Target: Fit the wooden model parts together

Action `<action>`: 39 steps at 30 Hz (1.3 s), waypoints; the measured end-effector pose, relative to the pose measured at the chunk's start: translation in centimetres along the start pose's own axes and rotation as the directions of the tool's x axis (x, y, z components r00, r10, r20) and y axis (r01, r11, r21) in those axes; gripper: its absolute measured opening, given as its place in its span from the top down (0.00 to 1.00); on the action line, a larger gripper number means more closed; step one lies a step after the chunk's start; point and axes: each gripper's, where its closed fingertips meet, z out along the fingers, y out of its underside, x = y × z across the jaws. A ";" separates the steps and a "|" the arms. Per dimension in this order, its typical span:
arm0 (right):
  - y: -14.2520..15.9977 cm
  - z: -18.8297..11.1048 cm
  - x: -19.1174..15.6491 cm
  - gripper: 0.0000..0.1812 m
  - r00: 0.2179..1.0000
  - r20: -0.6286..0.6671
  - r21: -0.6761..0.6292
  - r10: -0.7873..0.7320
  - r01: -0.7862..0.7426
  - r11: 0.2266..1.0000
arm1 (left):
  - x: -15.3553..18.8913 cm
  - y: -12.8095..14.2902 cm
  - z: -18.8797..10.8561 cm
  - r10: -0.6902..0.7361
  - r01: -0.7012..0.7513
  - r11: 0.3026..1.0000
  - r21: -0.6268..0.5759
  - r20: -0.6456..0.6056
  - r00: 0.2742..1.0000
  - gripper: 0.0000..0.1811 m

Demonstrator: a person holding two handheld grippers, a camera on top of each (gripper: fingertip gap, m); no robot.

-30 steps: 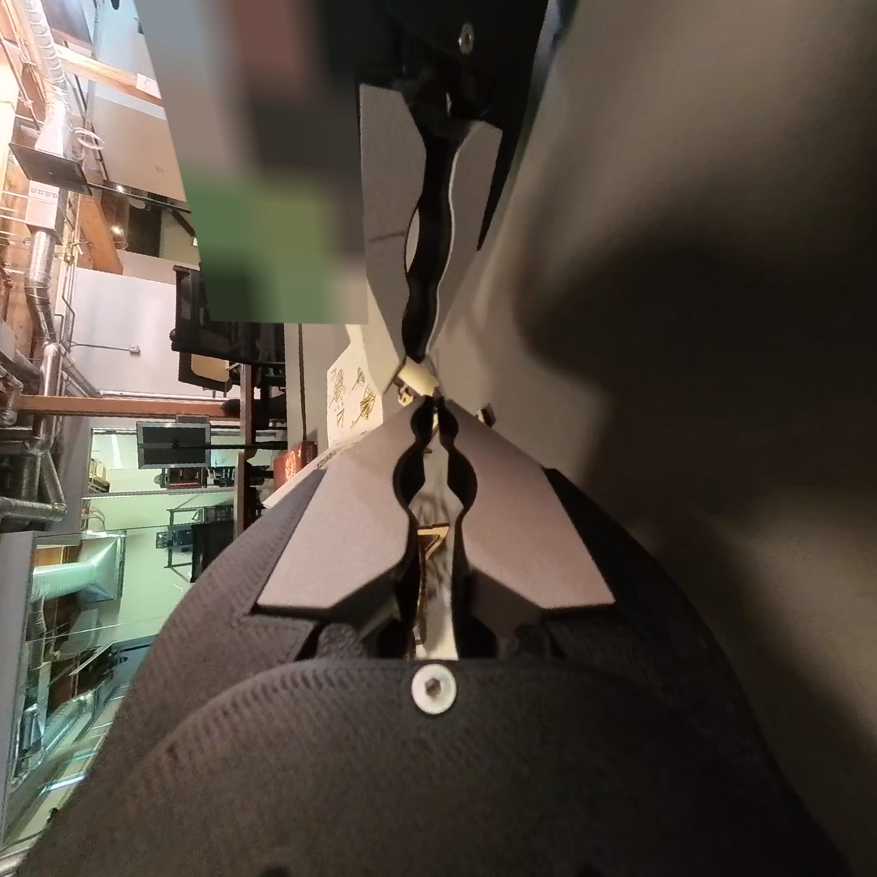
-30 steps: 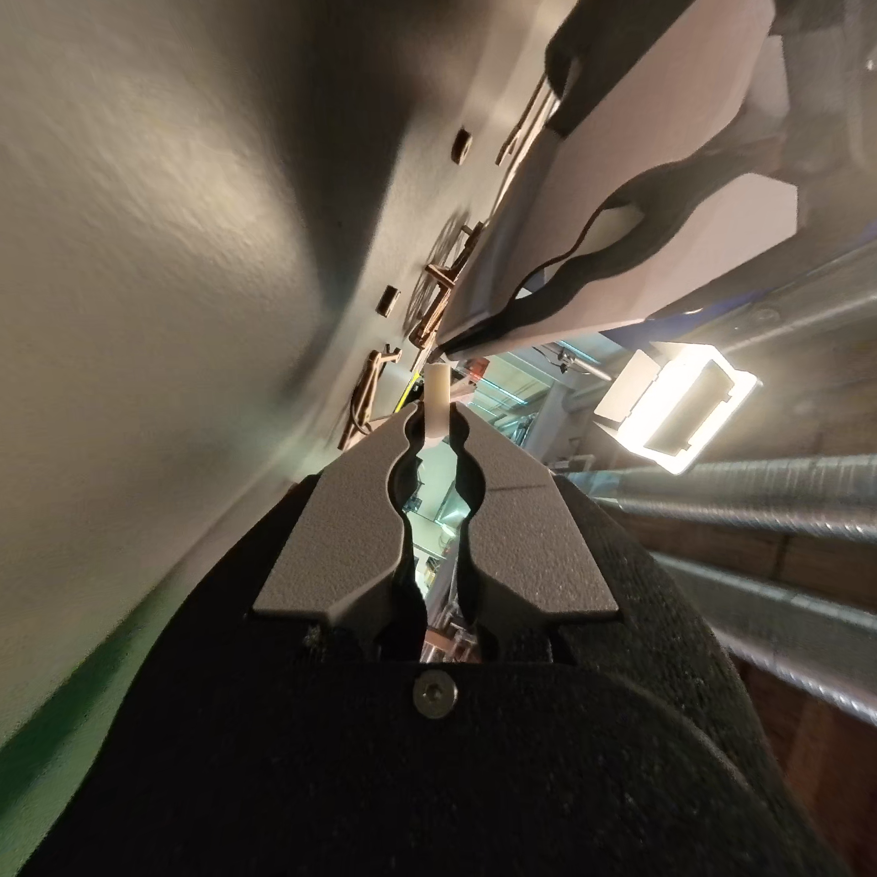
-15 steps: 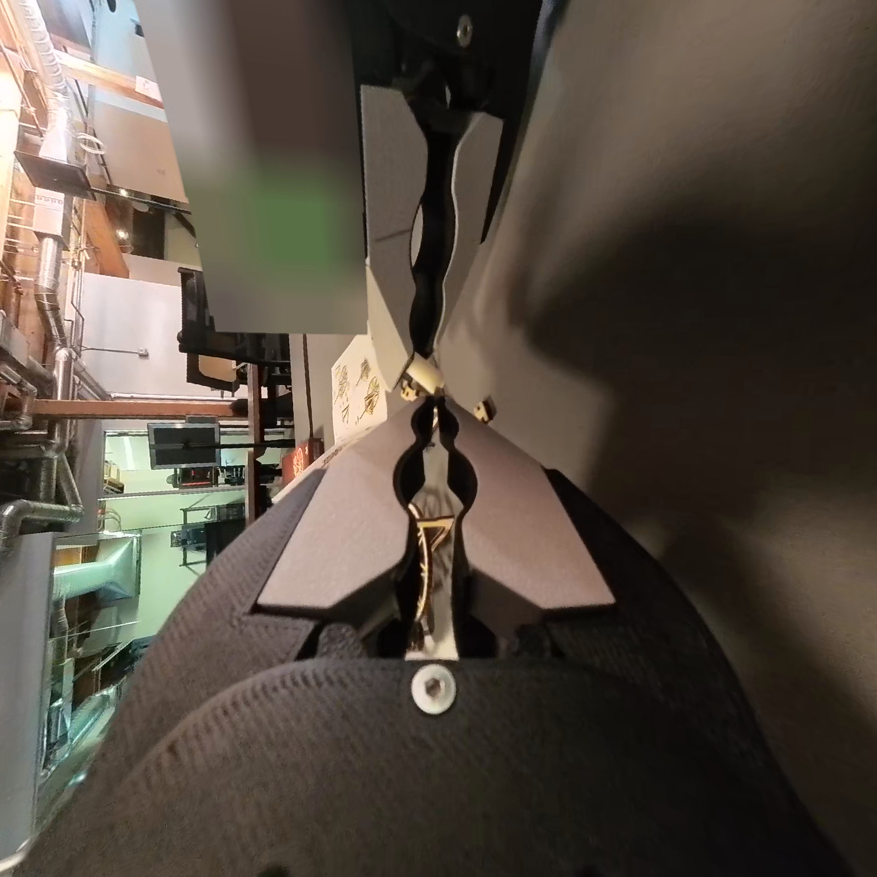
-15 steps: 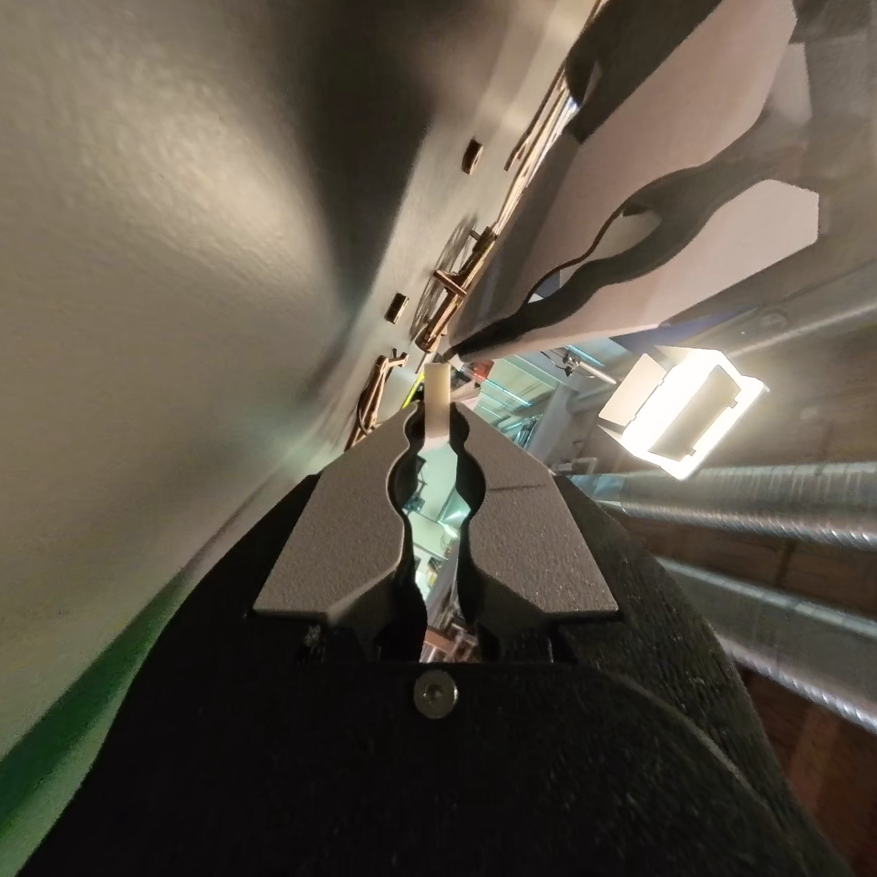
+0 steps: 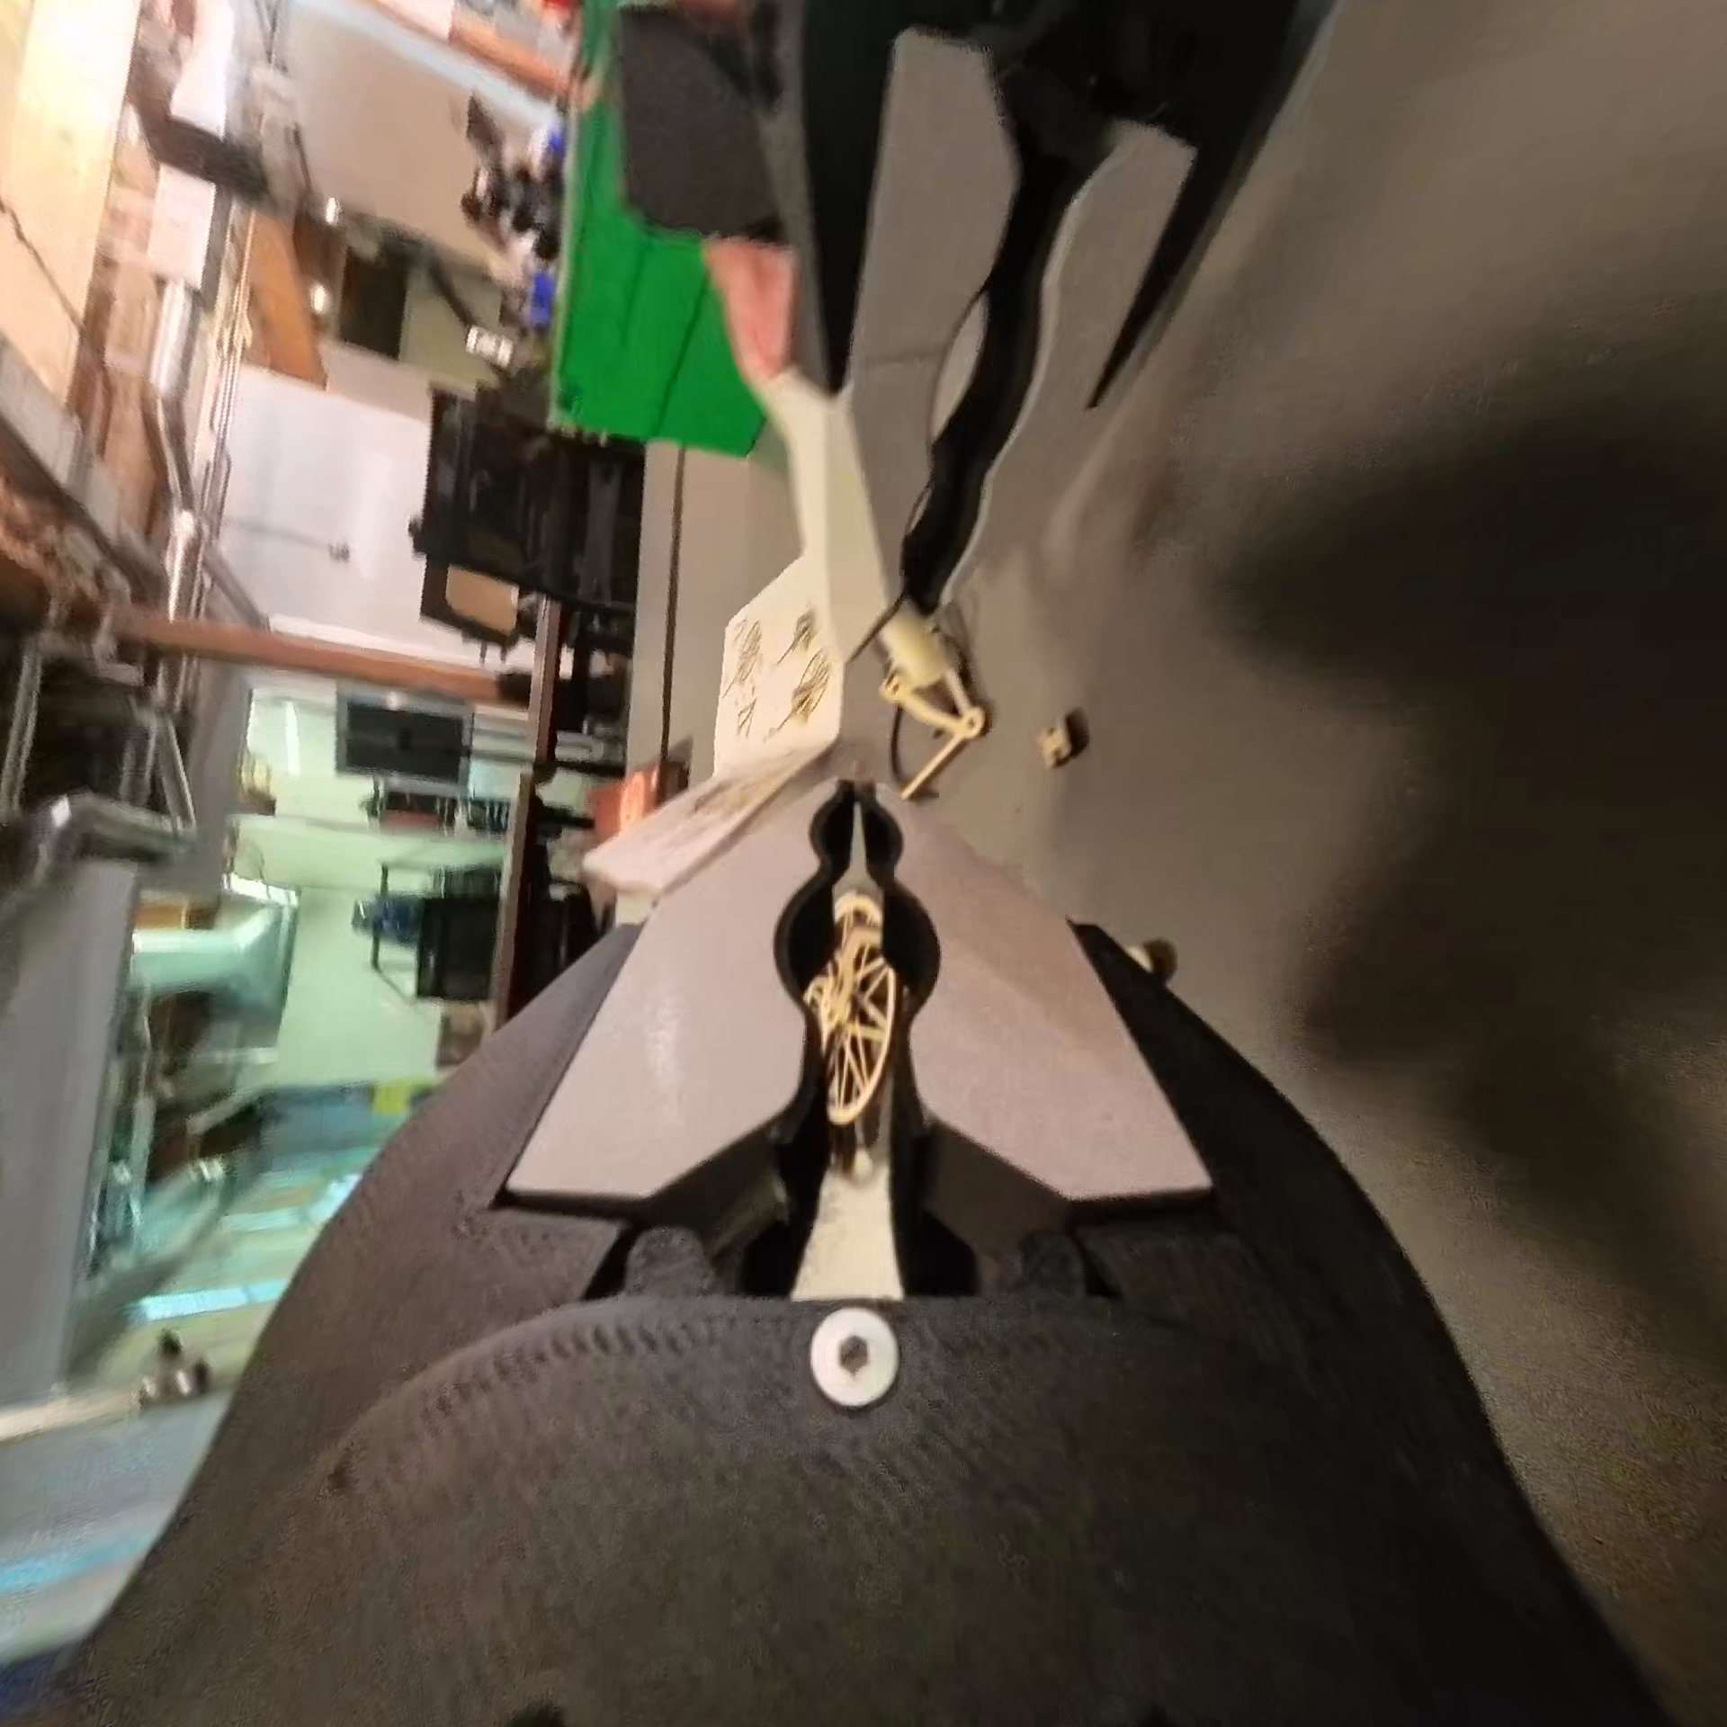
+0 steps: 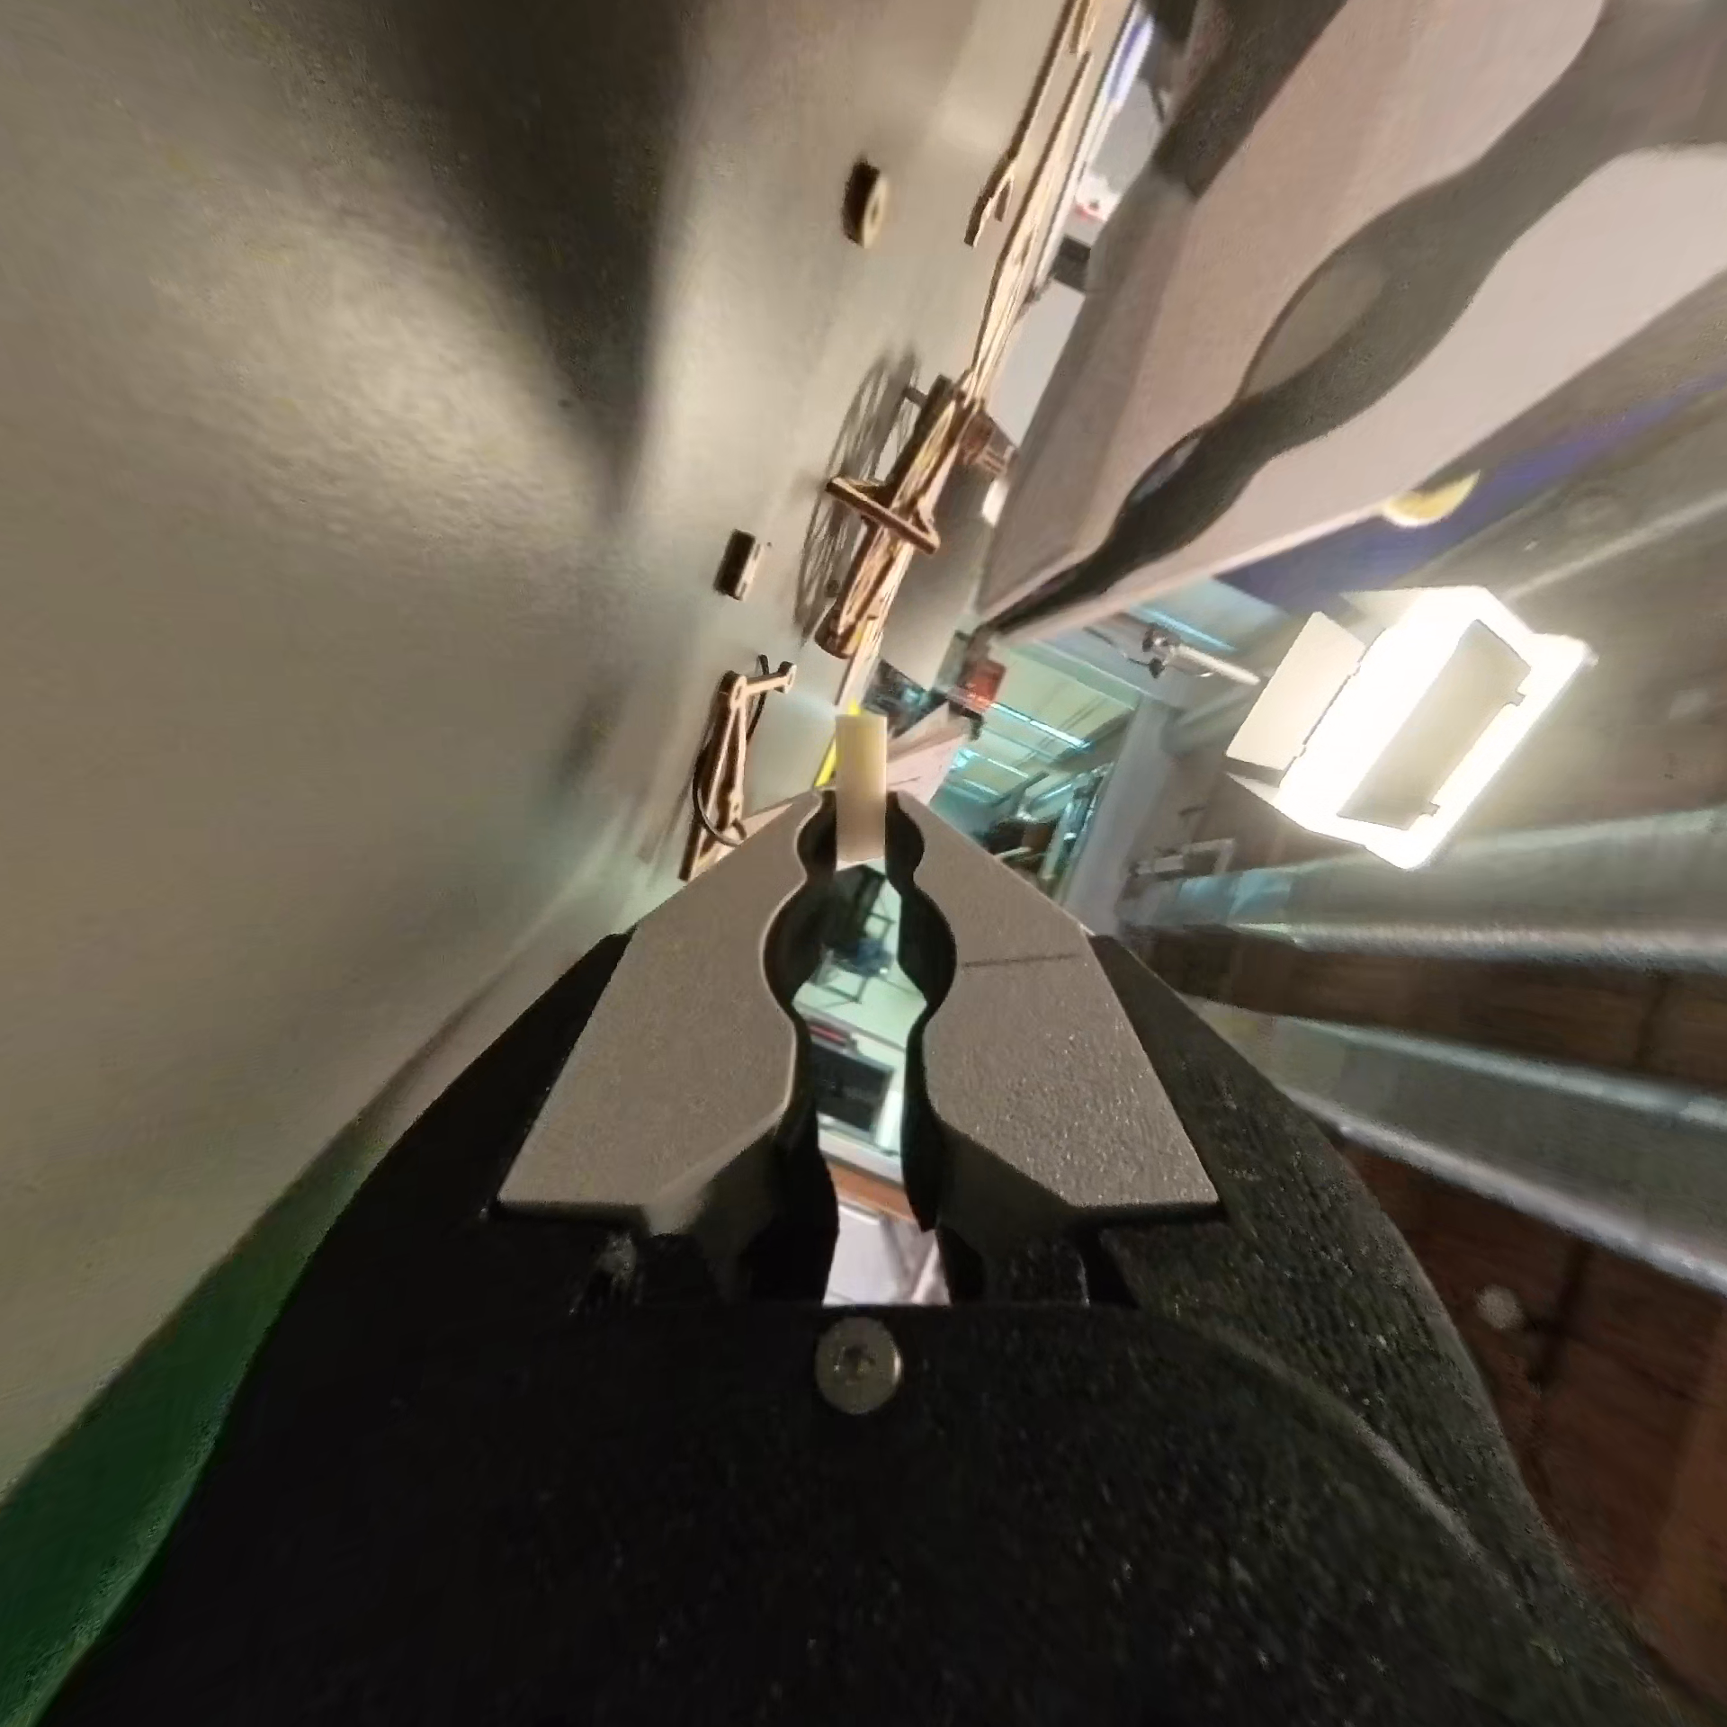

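My right gripper (image 6: pixel 858 822) is shut on a short pale wooden peg (image 6: pixel 858 785) that sticks out past its tips. My left gripper (image 5: pixel 855 794) is shut, and a spoked wooden wheel assembly (image 5: pixel 852 1009) shows edge-on in the gap between its jaws. In the right wrist view that wheel assembly (image 6: pixel 888 523) hangs off the table by the left gripper (image 6: pixel 991 617) and casts a wheel-shaped shadow. In the left wrist view the right gripper (image 5: pixel 902 617) holds the peg (image 5: pixel 914 647) a short way beyond my left tips.
Loose wooden parts lie on the grey table (image 6: pixel 327 467): a triangular frame (image 6: pixel 729 757), a small block (image 6: pixel 738 565), a ring (image 6: pixel 864 206) and a long strip (image 6: pixel 1028 140). An instruction sheet (image 5: pixel 785 692) lies at the table's far edge.
The two grippers have drawn apart: the peg was against my left gripper's tips and now stands clear of them. The left view has swung, and the wheel shows between its jaws.
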 end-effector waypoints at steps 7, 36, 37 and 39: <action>-0.8 0.7 0.6 0.96 0.935 0.075 0.057 0.346 -0.351 0.935 | 1.7 6.2 -2.7 -0.657 0.594 0.732 -0.334 -0.117 0.745 1.00; -2.2 1.0 0.1 0.96 0.653 0.324 0.069 0.684 -0.737 0.672 | 5.8 2.1 -3.3 -0.770 0.672 0.628 -0.392 -0.436 0.466 0.93; -2.3 1.0 0.1 0.96 0.654 0.327 0.072 0.682 -0.737 0.672 | 5.8 2.0 -3.3 -0.766 0.670 0.633 -0.389 -0.441 0.467 0.93; -2.5 1.0 0.0 0.96 0.656 0.334 0.074 0.677 -0.734 0.675 | 5.8 2.0 -3.2 -0.758 0.665 0.641 -0.383 -0.449 0.473 0.94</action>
